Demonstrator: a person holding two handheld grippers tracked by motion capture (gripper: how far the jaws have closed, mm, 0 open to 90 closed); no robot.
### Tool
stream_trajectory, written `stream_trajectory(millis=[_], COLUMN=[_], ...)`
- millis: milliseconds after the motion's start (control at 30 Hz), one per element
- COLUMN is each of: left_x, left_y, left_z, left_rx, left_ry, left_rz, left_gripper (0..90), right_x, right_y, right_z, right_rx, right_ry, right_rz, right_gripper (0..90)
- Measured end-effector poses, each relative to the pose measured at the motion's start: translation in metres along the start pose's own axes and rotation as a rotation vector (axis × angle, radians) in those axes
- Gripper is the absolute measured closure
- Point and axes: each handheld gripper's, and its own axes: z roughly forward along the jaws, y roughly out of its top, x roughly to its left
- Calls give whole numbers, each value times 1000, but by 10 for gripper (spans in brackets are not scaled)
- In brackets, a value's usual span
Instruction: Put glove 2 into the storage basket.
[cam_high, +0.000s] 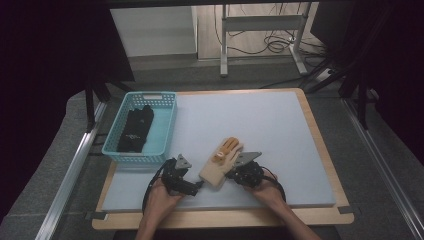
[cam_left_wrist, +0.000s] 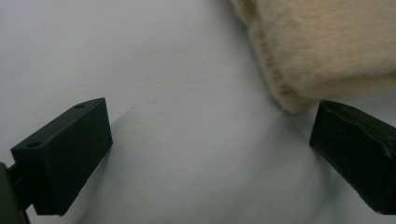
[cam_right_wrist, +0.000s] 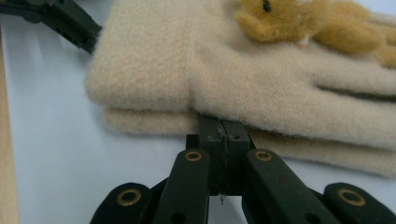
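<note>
High view: cream glove pair lies on the mat near the front edge, right of the basket. Right gripper closed tight, tips butting the gloves' side; whether it pinches any fabric cannot be told. Left gripper open, cuff corner beside one jaw. Judgement: slide left jaws around the cuff before closing, lift both ends level.

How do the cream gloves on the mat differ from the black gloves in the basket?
The cream gloves are pale and fuzzy with an orange-yellow patch; the black gloves are dark and plain. The cream gloves lie stacked on the blue mat between both grippers; the black gloves lie inside the turquoise basket, away from the grippers. Both lie flat, fingers pointing away from the person.
</note>
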Motion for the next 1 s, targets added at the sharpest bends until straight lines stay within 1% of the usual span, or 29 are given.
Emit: stream_trajectory(millis=[67, 200, 367, 533, 633, 733, 833, 1000], left_x=[-1, -1, 1, 1, 1, 1, 1, 1], left_y=[0, 0, 0, 0, 0, -1, -1, -1], left_z=[0, 0, 0, 1, 1, 0, 0, 0], left_rx=[2, -4, -2, -6, -4, -9, -6, -7], left_ry=[4, 3, -3, -4, -4, 1, 3, 4], left_rz=[1, -7, -12, -23, -23, -26, -24, -25], left_gripper=[0, 0, 4, 11, 16, 27, 33, 28], right_x=[0, 0, -3, -14, -23, -31, -38, -51], right_y=[1, 1, -2, -7, -10, -15, -21, -36], right_z=[1, -2, -15, -33, -44, -54, -62, -72], right_rx=[0, 4, -6, -26, -42, -46, -50, -36], right_ry=[1, 1, -15, -54, -81, -112, -140, -220], right_rz=[4, -7, -9, 14, 46, 67, 100, 143], right_gripper=[879, 844, 793, 730, 657, 577, 476, 351])
